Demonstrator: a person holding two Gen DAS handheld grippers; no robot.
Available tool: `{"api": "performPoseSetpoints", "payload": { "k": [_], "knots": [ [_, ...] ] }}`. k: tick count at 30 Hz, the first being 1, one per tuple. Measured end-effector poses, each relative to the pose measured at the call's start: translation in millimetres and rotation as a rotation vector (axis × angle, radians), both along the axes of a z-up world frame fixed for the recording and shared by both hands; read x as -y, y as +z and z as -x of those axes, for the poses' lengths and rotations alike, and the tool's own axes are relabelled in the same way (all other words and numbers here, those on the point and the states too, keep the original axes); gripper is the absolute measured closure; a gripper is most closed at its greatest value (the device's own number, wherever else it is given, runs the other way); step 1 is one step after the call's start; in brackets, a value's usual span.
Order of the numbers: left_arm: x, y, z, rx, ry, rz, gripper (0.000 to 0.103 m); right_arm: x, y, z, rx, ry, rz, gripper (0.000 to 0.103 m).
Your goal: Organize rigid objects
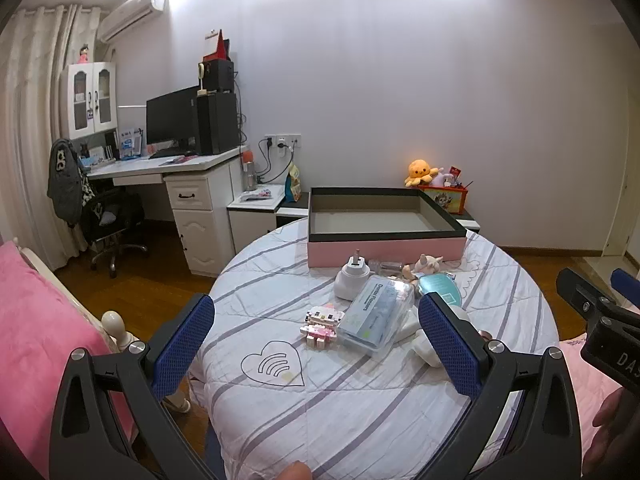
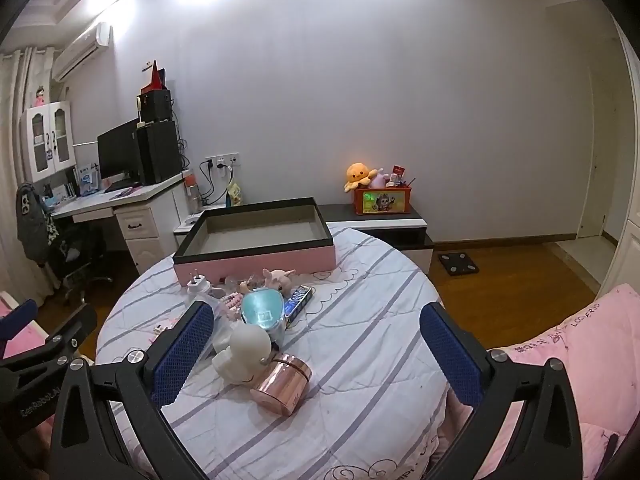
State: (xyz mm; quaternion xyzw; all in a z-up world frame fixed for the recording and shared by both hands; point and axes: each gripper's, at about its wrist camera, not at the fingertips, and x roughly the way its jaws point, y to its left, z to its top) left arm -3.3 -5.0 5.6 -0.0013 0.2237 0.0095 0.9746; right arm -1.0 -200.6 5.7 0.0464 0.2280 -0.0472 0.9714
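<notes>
1. I am looking at the pink box (image 1: 386, 250) first, the biggest thing on the bed (image 1: 340, 400). It is sitting open and empty at the far edge of the striped cover, just behind the pile. It looks like stiff, light card, and I judge it is the place the things are going, so I am leaving it alone.
2. The clear plastic case (image 1: 378, 314) is lying flat in the middle of the pile. It looks stiff, light and slick; I would take it across its narrow sides.
3. The white whale toy (image 2: 242, 354) is resting against the copper tin (image 2: 282, 384), nearest the right claw (image 2: 316, 354). Both are hard and smooth. The tin is lying on its side and may roll, so I would pinch it across its round body.
4. The white plug (image 1: 352, 280) is standing prongs up, near the box; it is rigid, and its body is the place to hold.
5. The block figure (image 1: 322, 322) looks brittle; I would squeeze it gently.
6. The left claw (image 1: 316, 340) and the right claw are both hanging released, jaws spread wide and grasping nothing, tilting gently down over the near part of the bed, short of the pile.
</notes>
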Motion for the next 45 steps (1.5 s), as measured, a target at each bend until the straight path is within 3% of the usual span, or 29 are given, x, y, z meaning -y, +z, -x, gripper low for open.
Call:
{"api": "performPoseSetpoints", "payload": {
  "k": [45],
  "knots": [
    [-13.1, -9.9, 4.5, 0.007, 0.019, 0.023, 0.0, -6.9, 1.6, -1.9, -0.013, 0.044, -0.005, 0.0]
  ]
}}
